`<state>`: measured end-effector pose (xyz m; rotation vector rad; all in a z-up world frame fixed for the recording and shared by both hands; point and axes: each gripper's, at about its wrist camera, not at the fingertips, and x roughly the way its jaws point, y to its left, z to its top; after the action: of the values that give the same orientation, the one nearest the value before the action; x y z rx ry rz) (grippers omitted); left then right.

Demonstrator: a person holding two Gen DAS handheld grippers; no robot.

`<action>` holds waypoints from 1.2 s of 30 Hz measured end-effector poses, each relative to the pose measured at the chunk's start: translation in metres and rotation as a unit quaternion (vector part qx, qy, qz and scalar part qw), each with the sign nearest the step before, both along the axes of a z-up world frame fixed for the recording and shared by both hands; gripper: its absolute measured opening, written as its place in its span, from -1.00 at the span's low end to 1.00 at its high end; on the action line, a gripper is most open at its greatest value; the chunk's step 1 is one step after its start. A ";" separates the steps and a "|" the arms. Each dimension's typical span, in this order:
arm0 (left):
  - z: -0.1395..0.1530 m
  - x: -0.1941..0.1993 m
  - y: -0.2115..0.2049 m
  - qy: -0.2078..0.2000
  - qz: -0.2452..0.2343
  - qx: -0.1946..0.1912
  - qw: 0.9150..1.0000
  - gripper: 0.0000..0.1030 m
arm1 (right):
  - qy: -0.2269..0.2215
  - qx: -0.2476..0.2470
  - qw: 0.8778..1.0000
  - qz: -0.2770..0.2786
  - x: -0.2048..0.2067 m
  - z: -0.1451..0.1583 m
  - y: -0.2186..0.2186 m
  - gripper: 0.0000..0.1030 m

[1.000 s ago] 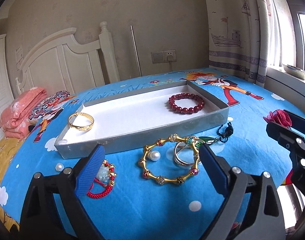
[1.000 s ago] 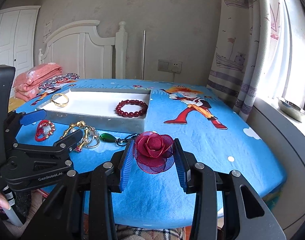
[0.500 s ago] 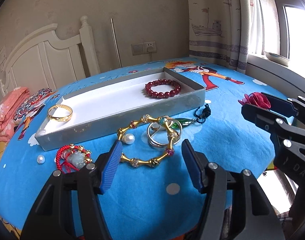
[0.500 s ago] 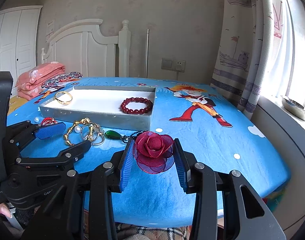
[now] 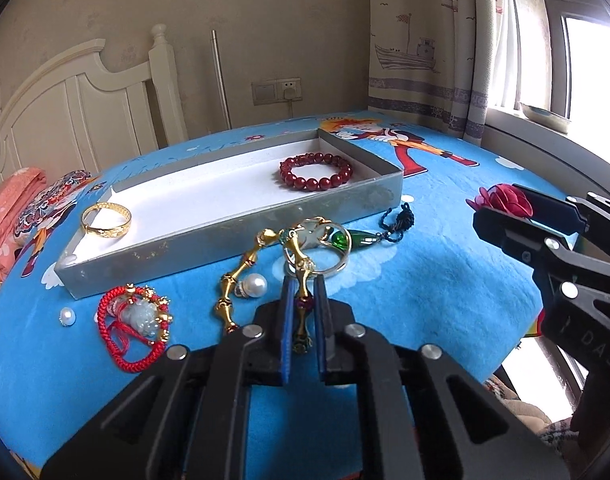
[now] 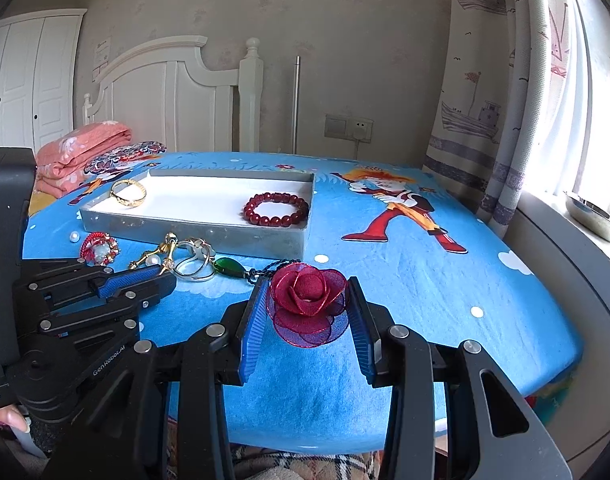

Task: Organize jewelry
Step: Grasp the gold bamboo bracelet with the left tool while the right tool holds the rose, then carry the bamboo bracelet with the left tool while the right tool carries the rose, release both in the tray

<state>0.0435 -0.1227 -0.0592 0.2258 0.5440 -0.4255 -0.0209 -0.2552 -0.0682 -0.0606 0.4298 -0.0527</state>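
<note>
You are pinching the gold link bracelet (image 5: 301, 280) at lower centre with the left gripper (image 5: 303, 320), fingers clamped on its bamboo-shaped segments. The right gripper (image 6: 305, 320) is holding the gauzy red rose (image 6: 307, 304). Next, probably lift the bracelet clear of the tangled silver ring (image 5: 325, 256) into the grey tray (image 5: 233, 240).

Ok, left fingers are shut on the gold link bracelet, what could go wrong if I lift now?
The gold link bracelet overlaps the silver rings beside the green pendant, so lifting may drag them along. The left gripper pinches just one link, so it could slip. The loose pearl may roll.
</note>
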 end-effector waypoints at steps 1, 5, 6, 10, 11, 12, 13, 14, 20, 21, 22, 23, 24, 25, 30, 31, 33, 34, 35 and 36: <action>0.004 -0.002 0.003 -0.009 0.004 -0.002 1.000 -0.82 | 0.000 -0.001 1.000 0.001 0.000 0.000 0.002 -0.26; 0.013 -0.007 0.013 -0.033 0.016 -0.006 0.999 -0.82 | -0.002 -0.010 1.000 0.013 0.001 0.002 0.013 -0.26; 0.015 -0.007 0.016 -0.035 0.020 -0.008 0.999 -0.82 | -0.003 -0.013 1.000 0.017 0.001 0.003 0.017 -0.26; 0.023 -0.007 0.027 -0.047 0.039 -0.021 0.998 -0.82 | -0.011 -0.027 0.999 0.033 -0.001 0.008 0.031 -0.26; 0.024 -0.008 0.029 -0.051 0.042 -0.024 0.998 -0.82 | -0.012 -0.029 0.999 0.036 -0.002 0.009 0.034 -0.26; 0.026 -0.010 0.031 -0.056 0.045 -0.026 0.997 -0.82 | -0.014 -0.029 0.999 0.038 -0.002 0.011 0.036 -0.26; 0.028 -0.012 0.033 -0.061 0.047 -0.027 0.997 -0.82 | -0.016 -0.030 0.999 0.041 -0.002 0.012 0.039 -0.26; 0.029 -0.014 0.035 -0.066 0.051 -0.028 0.996 -0.82 | -0.017 -0.031 0.998 0.044 -0.002 0.013 0.041 -0.26; 0.034 -0.018 0.050 -0.083 0.099 -0.034 0.991 -0.82 | -0.022 -0.032 0.998 0.056 0.002 0.018 0.056 -0.26; 0.034 -0.018 0.054 -0.084 0.107 -0.037 0.990 -0.82 | -0.022 -0.032 0.998 0.055 0.003 0.018 0.059 -0.26; 0.035 -0.018 0.058 -0.084 0.116 -0.041 0.989 -0.82 | -0.023 -0.031 0.998 0.055 0.004 0.019 0.061 -0.26; 0.035 -0.018 0.062 -0.085 0.124 -0.044 0.988 -0.82 | -0.023 -0.030 0.998 0.053 0.005 0.019 0.062 -0.26; 0.036 -0.018 0.067 -0.086 0.132 -0.049 0.986 -0.82 | -0.025 -0.027 0.998 0.050 0.006 0.020 0.063 -0.26; 0.037 -0.018 0.071 -0.086 0.138 -0.054 0.985 -0.82 | -0.025 -0.024 0.998 0.047 0.007 0.022 0.063 -0.26; 0.041 -0.021 0.084 -0.091 0.150 -0.067 0.982 -0.82 | -0.019 -0.009 0.999 0.045 0.013 0.025 0.064 -0.26; 0.042 -0.022 0.085 -0.093 0.150 -0.069 0.982 -0.82 | -0.018 -0.010 0.999 0.046 0.013 0.025 0.066 -0.26; 0.044 -0.023 0.086 -0.097 0.151 -0.070 0.981 -0.82 | -0.020 -0.015 0.998 0.050 0.013 0.026 0.070 -0.26; 0.045 -0.024 0.087 -0.098 0.151 -0.071 0.981 -0.82 | -0.020 -0.017 0.998 0.051 0.013 0.025 0.071 -0.26; 0.045 -0.024 0.087 -0.098 0.150 -0.071 0.981 -0.82 | -0.021 -0.018 0.998 0.052 0.013 0.026 0.071 -0.26; 0.045 -0.024 0.087 -0.098 0.149 -0.072 0.981 -0.82 | -0.021 -0.017 0.998 0.052 0.013 0.026 0.071 -0.26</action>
<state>0.0194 -0.0361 -0.0138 0.0448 0.3433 -0.1465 -0.0080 -0.1838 -0.0425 -0.1158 0.3830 0.0400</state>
